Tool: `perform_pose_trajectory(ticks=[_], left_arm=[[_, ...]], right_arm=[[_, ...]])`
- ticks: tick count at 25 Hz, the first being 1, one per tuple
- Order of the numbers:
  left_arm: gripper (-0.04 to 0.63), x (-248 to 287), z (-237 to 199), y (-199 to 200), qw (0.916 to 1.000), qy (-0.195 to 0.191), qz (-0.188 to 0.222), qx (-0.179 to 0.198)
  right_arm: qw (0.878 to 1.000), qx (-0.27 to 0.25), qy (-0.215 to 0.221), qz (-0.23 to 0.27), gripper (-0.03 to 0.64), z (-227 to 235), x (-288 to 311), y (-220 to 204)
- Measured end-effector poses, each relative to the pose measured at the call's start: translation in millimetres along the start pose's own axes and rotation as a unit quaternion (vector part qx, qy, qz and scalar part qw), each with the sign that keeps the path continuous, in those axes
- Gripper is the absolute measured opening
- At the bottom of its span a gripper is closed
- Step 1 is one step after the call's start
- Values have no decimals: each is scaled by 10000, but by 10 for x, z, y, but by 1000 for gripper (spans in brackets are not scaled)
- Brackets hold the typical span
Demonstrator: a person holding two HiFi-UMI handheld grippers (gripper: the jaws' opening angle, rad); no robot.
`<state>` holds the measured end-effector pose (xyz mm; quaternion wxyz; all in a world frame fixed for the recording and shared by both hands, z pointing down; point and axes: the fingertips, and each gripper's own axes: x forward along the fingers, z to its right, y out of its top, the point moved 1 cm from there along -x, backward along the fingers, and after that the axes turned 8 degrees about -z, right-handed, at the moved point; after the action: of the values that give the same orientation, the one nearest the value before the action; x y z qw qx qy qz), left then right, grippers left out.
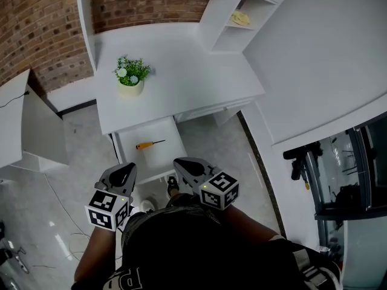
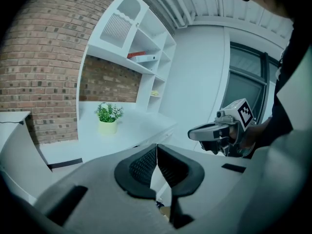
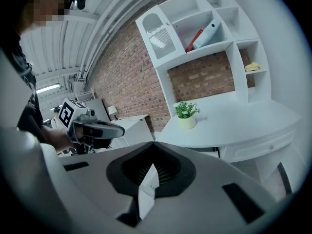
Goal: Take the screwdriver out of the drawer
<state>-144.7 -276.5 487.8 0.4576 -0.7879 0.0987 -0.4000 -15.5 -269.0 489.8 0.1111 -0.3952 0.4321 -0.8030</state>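
**Open drawer with 1 screwdriver; both grippers closed and empty**

The screwdriver (image 1: 149, 144) lies flat on the floor of the pulled-out white drawer (image 1: 162, 161), below the front edge of the desk (image 1: 193, 77). Its long axis runs across the drawer, roughly parallel to the desk edge. The orange handle is at the view's left and the thin dark shaft points right, tilted slightly away from the person. Nothing else can be made out in the drawer.

The left gripper (image 1: 124, 173) and right gripper (image 1: 184, 165) hover over the drawer's near edge, apart from the tool. In each gripper view the 2 ribbed dark pads meet at the tips with nothing between them.

On the smooth white desktop stands a round pale-yellow pot (image 1: 130, 88) holding a small green plant with white flowers. A side shelf compartment (image 1: 233, 38) holds a yellow object. A rough red brick wall (image 1: 36, 23) backs the desk.
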Motion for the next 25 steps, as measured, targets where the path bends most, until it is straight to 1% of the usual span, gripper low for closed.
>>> perform_pose_trajectory(ticks=[5,8,11,13,16,22,25], left_arm=[[18,343,-91,26,9993,102,-335,138],[18,568,-107,27,9974,110,-580,412],[18,799,-135,31,9935,124,-852,739],[20,956,-164,1,9889,142,-1086,1005],[20,1183,-209,-103,9797,200,-1457,1360],[20,1581,-389,-356,9674,220,-1997,1540],[20,1794,-489,-488,9595,226,-2250,1677]], right_arm=[[9999,142,43,-55,4,323,57,25],[9998,170,95,-67,4,475,97,78],[9996,207,151,-93,4,603,138,130],[9994,268,183,-135,4,676,166,127],[9989,355,209,-203,3,785,201,92],[9983,460,184,-294,5,1020,271,69],[9978,517,184,-369,5,1125,306,21]])
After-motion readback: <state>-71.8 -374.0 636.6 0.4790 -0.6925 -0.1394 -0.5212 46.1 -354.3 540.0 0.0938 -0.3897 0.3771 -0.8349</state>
